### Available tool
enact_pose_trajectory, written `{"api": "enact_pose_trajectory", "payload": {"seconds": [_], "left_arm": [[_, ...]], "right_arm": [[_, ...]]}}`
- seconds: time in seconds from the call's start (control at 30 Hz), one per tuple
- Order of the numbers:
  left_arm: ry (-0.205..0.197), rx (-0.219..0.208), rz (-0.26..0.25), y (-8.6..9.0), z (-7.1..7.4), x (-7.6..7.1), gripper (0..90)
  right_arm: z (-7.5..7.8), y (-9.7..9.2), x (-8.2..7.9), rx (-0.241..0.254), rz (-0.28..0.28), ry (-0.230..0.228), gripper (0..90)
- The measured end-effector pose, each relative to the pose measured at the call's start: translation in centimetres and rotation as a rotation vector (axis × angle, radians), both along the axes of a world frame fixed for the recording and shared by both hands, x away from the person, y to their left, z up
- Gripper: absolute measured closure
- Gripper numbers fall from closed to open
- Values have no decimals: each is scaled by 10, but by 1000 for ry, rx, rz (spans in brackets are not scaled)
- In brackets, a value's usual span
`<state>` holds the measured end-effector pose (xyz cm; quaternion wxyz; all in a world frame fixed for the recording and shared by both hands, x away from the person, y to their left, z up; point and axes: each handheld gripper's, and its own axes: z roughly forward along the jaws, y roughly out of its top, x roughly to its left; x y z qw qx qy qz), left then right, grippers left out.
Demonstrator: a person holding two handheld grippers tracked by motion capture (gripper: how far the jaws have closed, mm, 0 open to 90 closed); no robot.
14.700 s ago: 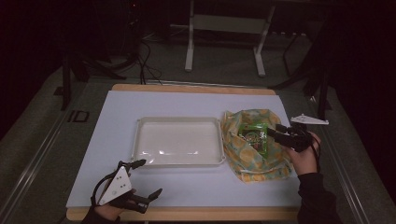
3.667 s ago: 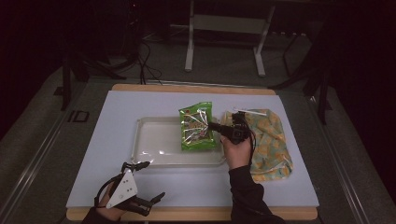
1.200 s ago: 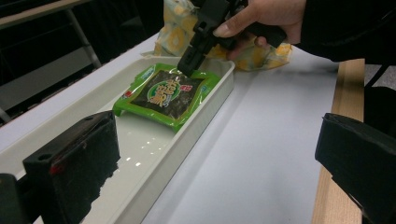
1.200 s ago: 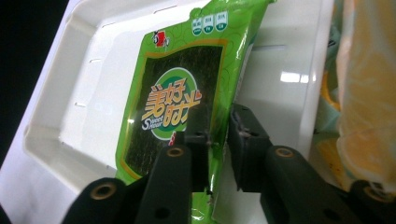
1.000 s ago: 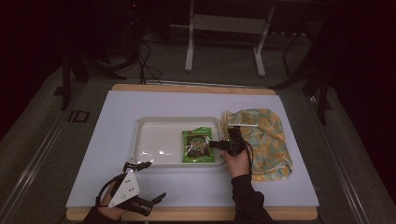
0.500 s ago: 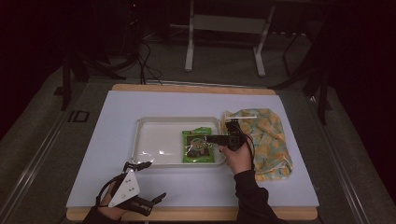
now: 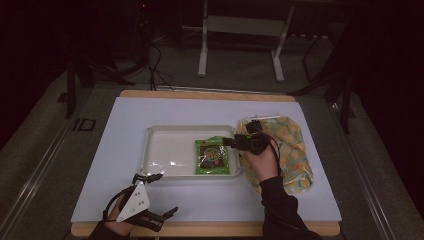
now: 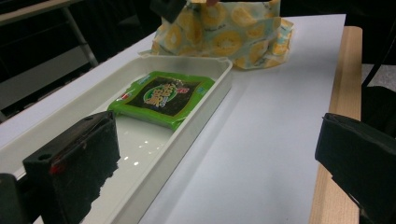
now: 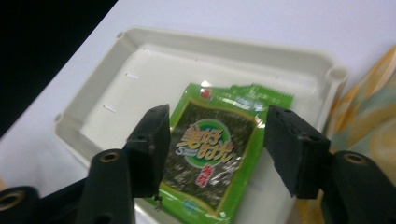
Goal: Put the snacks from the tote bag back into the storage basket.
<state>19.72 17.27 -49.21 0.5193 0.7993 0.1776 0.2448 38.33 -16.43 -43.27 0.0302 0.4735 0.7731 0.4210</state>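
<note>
High view: seaweed packet (image 7: 216, 156) lies flat at the right end of the white tray (image 7: 165, 147), mid-surface. Right gripper (image 7: 231, 142) sits over the packet's right edge; its jaws have just been opening, nothing held. Lift straight up, don't drag the packet.

Left gripper view: left gripper (image 8: 210, 154) wide open, empty, parked at the surface's near edge beside the tray (image 8: 205, 100). Leave it.

Right gripper view: jaws spread clear above the packet (image 9: 212, 156), no contact. Next target, I'd judge, the yellow-print bag (image 7: 292, 150) by the tray's right end.
</note>
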Motion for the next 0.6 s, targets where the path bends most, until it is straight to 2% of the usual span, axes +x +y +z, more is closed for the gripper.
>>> {"api": "enact_pose_trajectory", "payload": {"seconds": [0.13,0.2,0.37,0.6], "left_arm": [[1,-1,1,0,0,0,4],[2,-1,0,0,0,0,3],[3,-1,1,-1,0,0,4],[3,0,3,-1,0,0,4]], "right_arm": [[9,-7,0,7,-6,-48,339],[13,-10,-1,-17,-12,-72,307],[20,-21,0,-32,-4,-85,215],[27,-39,-2,-37,-22,-112,168]]}}
